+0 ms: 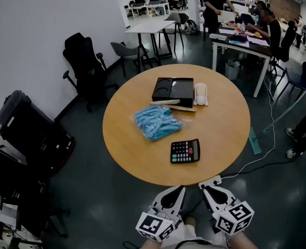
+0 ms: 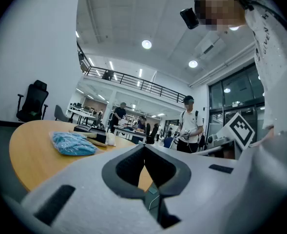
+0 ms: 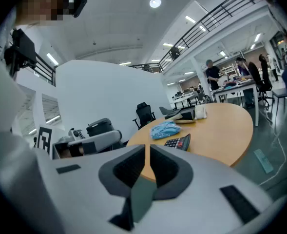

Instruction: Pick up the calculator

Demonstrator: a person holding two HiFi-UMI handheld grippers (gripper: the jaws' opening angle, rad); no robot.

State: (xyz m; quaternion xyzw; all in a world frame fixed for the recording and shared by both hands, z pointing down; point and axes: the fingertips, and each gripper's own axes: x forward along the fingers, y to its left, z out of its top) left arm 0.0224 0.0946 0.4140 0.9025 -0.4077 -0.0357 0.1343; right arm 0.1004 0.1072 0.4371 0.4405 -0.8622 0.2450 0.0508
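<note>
The black calculator (image 1: 185,151) lies flat near the front edge of the round wooden table (image 1: 127,144), its keys up and nothing touching it. In the right gripper view the calculator (image 3: 178,142) sits just beyond the jaws and slightly right. My left gripper (image 1: 178,190) and right gripper (image 1: 204,188) hang side by side below the table's near edge, short of the calculator. The left gripper (image 2: 144,146) has its jaws together on nothing. The right gripper (image 3: 147,146) is shut and empty too.
A blue plastic bag (image 1: 155,122), a black tray (image 1: 173,91), a white object (image 1: 200,94) and wooden sticks (image 1: 180,107) lie further back on the table. Black office chairs (image 1: 85,61) and luggage (image 1: 30,131) stand at left. People sit at desks (image 1: 246,40) far right.
</note>
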